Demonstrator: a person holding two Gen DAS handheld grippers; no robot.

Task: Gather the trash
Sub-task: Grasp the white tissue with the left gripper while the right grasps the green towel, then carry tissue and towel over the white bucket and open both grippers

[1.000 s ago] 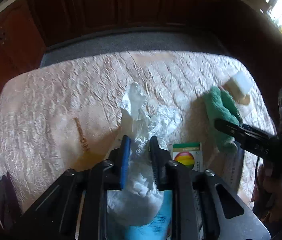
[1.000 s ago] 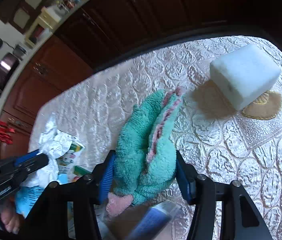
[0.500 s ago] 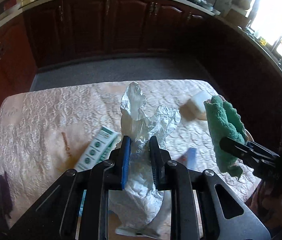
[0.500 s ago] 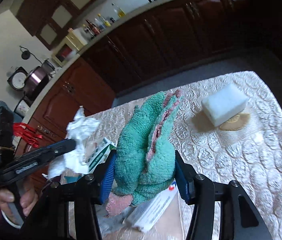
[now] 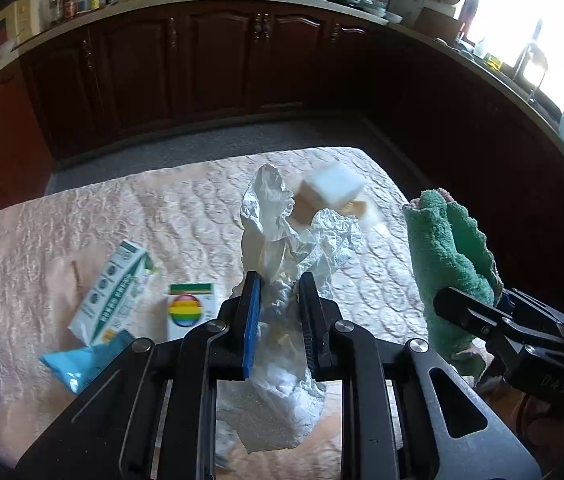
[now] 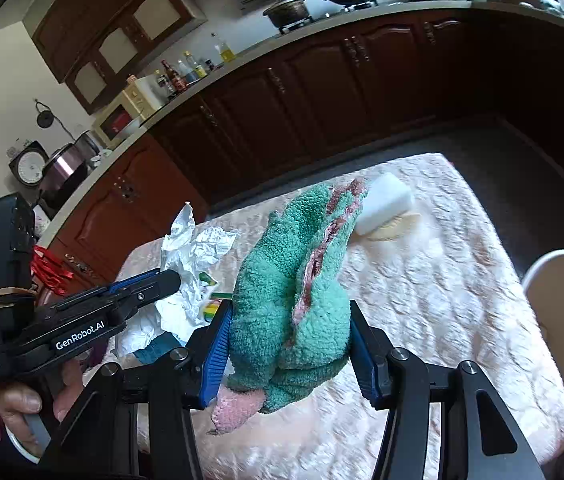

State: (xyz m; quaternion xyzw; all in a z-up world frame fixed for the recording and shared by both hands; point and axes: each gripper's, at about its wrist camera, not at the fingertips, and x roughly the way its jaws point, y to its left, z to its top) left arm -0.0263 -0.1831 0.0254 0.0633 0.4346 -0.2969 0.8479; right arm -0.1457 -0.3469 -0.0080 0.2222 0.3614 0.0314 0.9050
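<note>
The left gripper [image 5: 277, 300] is nearly closed and a crumpled white paper [image 5: 282, 248] is pinched between its pads, held up above the table [image 5: 185, 208]. The paper sticks up past the tips and also hangs down under them. The right gripper [image 6: 290, 344] is about half open and is clamped on a bunched green cloth [image 6: 298, 280], w/ a pink strip down its fold; the cloth is held up over the table too. In the right wrist view a hand [image 6: 21, 404] is seen round the left gripper's handle.

On the table, near the front left corner, a white and green carton [image 5: 109, 296] is lying flat. Just beside it, a small box w/ a rainbow circle [image 5: 189, 310] is seen, and a blue packet [image 5: 81, 364] is lying at the front edge. A white block [image 5: 334, 188] is sitting by the far right corner. A white cup [image 6: 562, 320] is seen past the table's right edge.
</note>
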